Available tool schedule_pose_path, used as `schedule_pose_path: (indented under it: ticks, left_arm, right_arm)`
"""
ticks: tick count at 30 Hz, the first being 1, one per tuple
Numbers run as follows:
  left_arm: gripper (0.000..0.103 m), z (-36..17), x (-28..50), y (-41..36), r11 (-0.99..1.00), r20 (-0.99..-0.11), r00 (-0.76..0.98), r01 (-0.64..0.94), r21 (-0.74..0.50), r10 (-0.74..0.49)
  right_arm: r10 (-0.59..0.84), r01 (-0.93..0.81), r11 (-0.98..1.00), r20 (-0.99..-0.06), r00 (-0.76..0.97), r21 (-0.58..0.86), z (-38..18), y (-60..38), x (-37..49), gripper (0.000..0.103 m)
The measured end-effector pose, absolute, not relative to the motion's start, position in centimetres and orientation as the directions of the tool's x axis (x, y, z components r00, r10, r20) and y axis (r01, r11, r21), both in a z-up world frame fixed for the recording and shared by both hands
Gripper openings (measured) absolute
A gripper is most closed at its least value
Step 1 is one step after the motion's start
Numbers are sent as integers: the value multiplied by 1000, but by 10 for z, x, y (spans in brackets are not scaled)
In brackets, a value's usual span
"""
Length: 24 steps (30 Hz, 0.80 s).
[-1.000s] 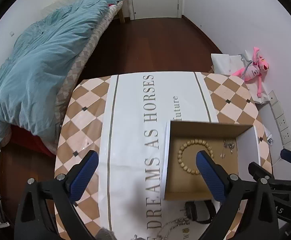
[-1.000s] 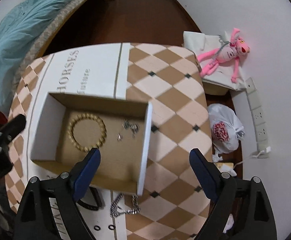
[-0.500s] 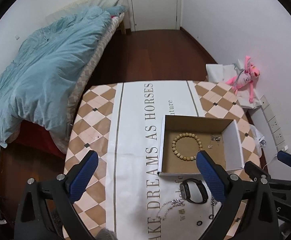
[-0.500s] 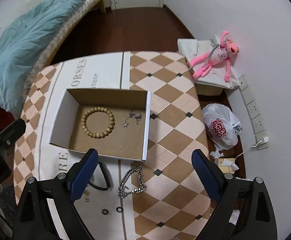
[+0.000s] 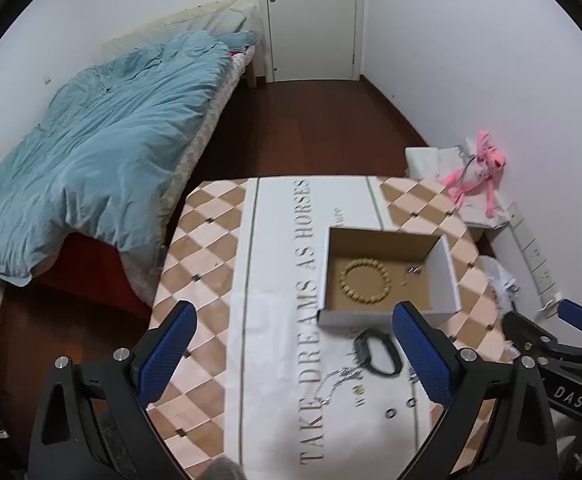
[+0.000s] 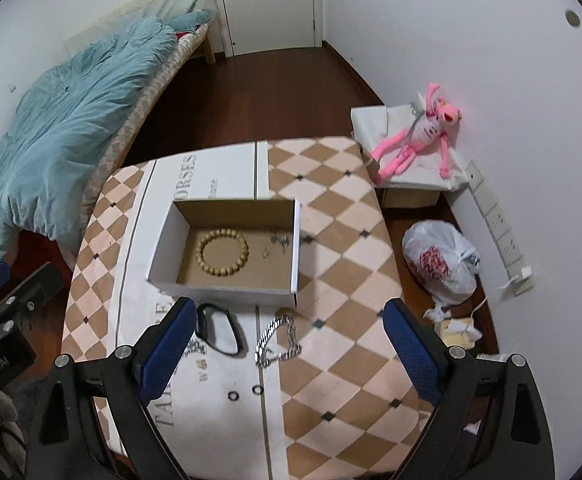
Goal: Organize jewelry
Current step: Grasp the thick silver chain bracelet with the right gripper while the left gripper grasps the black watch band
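An open cardboard box (image 6: 163, 252) (image 5: 449, 272) stands on the table and holds a wooden bead bracelet (image 6: 222, 253) (image 5: 365, 282) and small silver earrings (image 6: 277, 240) (image 5: 413, 271). In front of the box lie a black wristband (image 6: 219, 330) (image 5: 377, 354), a silver chain bracelet (image 6: 277, 340), a thin silver necklace (image 5: 337, 380) and two small dark rings (image 6: 245, 392) (image 5: 401, 404). My left gripper (image 5: 295, 356) and right gripper (image 6: 287, 352) are both open and empty, held high above the table's near side.
The table wears a checkered cloth (image 6: 343, 216) with printed lettering. A bed with a blue duvet (image 5: 99, 152) is to the left. A pink plush toy (image 6: 419, 136) on a white box and a plastic bag (image 6: 441, 264) sit on the floor at right.
Both grippers have risen and pulled back from the box, so the wristband, chains and rings in front of it have come into view. Nothing on the table has moved.
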<state>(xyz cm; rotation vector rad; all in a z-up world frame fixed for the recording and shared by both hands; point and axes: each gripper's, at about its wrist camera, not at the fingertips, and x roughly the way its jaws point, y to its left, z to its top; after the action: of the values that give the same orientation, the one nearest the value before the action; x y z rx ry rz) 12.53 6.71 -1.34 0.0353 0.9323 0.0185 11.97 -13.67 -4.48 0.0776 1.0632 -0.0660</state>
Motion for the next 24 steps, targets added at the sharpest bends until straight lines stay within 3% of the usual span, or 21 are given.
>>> schedule_pose_path:
  ticks: [9,11,18,22,24]
  left_arm:
    - [100,-99,114,84,994,-883,457,-59,89,106]
    - [100,-118,114,83,994,-899,425,-55,96,110]
    - [100,-145,123,71,991,-912,390,-26,128,128]
    - [100,-150,133,65,993,-917,383,-12,118,114]
    - [100,-151,138,59,994,-920,379,6,108,98]
  right_arm:
    - [16,156,985,-933,361,78,-146,-160,110,93]
    - [22,162,983,-938,345,83,-166,-162,115,80]
    - [18,165,984,-953,303,71,-215,-157,135,66]
    - [-34,139,990,-948,317,10,-220,-148,136,47]
    - [-61,115,993,-940,336,-24,-219,-144,135,31]
